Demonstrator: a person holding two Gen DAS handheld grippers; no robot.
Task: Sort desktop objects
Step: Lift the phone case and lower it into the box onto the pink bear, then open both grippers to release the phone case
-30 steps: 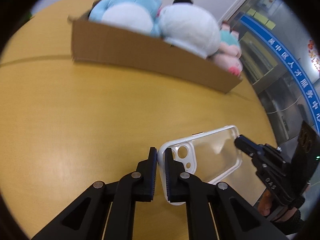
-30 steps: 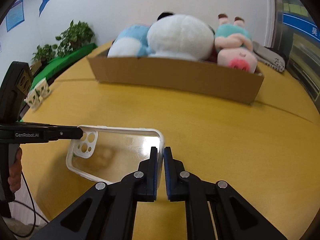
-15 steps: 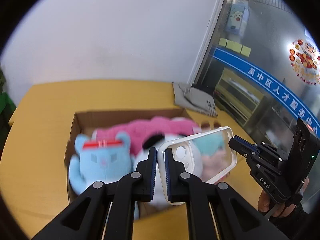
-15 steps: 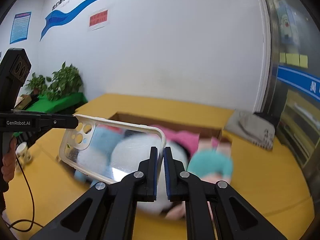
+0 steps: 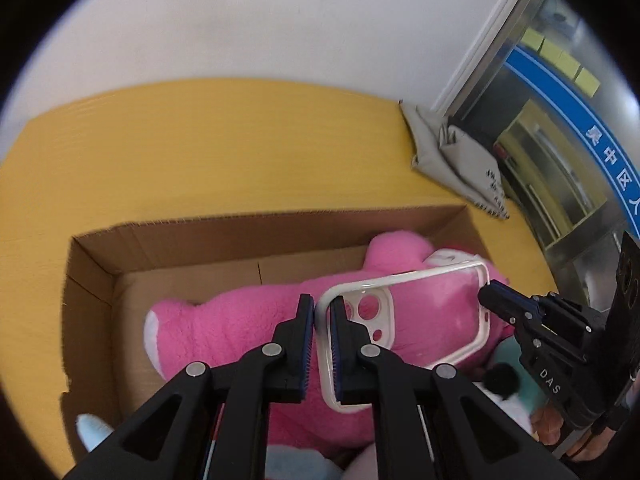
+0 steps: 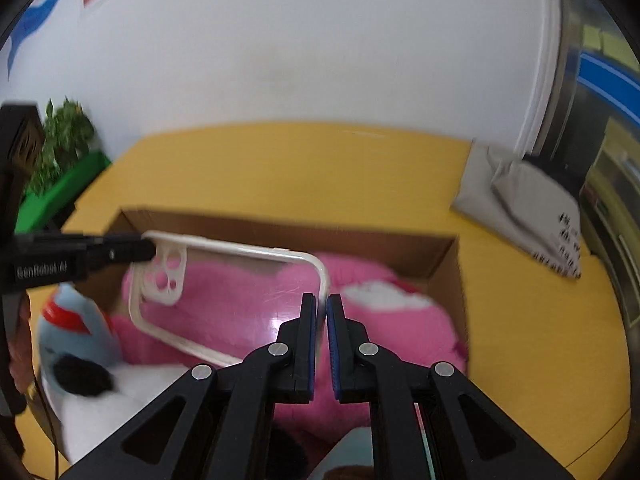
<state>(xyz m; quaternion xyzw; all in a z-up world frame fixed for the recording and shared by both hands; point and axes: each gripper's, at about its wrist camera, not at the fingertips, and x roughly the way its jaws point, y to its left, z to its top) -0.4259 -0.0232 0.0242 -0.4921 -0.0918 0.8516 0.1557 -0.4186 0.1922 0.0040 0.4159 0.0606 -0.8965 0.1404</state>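
Two grippers — left [image 5: 321,316], right [image 6: 322,312] — pinch case [image 5: 436,316] rims.

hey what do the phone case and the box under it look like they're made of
Phone case: looks like plastic, with a clear glossy back, since the pink plush shows through it and it catches a glare, and an opaque white rim that may be softer. Box: plain brown cardboard, matte, with raw cut edges and folded corners.

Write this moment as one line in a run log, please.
left gripper: shut on phone case | right gripper: shut on phone case | case: above pink plush toy in cardboard box
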